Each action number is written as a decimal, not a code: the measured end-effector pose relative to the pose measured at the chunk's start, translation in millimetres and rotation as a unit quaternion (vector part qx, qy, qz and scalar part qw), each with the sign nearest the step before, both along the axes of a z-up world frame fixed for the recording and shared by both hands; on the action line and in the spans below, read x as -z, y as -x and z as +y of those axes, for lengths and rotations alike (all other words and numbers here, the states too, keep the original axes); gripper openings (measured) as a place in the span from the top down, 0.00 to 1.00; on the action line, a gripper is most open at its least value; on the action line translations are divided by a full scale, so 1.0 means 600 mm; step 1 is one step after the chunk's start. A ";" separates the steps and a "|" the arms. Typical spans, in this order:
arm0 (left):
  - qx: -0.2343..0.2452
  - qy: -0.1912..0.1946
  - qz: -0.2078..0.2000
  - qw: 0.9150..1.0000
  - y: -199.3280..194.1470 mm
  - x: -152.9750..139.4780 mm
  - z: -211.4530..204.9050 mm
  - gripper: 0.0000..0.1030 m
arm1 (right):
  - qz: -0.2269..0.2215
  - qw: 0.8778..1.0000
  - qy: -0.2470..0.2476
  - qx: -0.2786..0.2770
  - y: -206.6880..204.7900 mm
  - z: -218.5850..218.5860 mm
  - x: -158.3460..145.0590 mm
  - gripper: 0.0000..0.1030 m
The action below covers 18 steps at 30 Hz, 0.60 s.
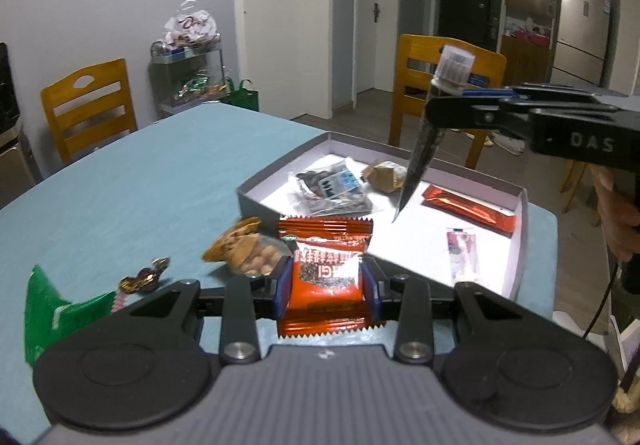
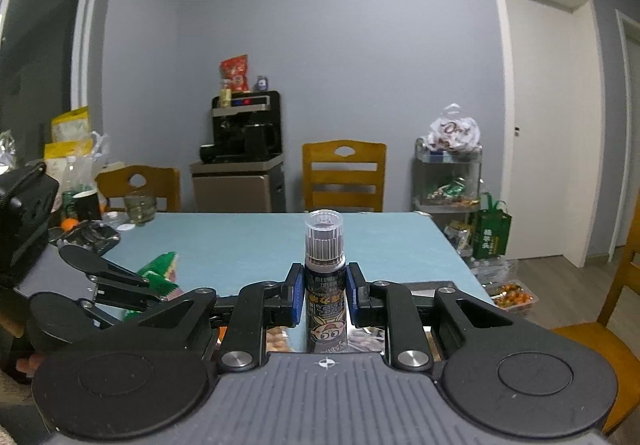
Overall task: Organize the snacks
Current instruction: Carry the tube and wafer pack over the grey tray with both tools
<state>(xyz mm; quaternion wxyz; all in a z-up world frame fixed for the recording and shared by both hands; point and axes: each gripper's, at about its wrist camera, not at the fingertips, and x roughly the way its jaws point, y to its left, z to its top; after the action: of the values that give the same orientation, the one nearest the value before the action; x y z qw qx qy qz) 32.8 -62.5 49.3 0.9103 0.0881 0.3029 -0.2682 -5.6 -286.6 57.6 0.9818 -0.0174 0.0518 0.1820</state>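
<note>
Two loads ride clamped: left gripper [image 1: 326, 281] jaws on a sachet [image 1: 326, 273], right gripper [image 2: 323, 295] jaws on a pouch [image 2: 324, 285] that dangles over the box [image 1: 520, 229] and could swing loose.

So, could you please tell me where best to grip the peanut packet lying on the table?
Take the peanut packet by its crimped brown end, which lifts clear of the blue table. Come from above on the left, since the left tool already holds the orange packet beside it.
</note>
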 end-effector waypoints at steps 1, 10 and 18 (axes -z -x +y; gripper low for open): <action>0.004 -0.001 0.002 1.000 -0.003 0.000 -0.008 0.67 | 0.002 1.000 -0.003 0.003 -0.003 -0.005 0.003 0.78; 0.032 0.005 0.018 0.999 -0.038 0.002 -0.067 0.67 | 0.012 0.999 -0.023 0.032 -0.030 -0.037 0.034 0.78; 0.058 -0.006 0.031 0.998 -0.076 0.019 -0.136 0.67 | 0.027 0.997 -0.042 0.052 -0.052 -0.057 0.069 0.78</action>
<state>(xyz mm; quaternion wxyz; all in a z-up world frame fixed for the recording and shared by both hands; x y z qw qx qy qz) 78.5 -143.8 37.8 0.8829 0.1023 0.3270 -0.3209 25.4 -320.9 16.3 0.9880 0.0315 0.0718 0.1328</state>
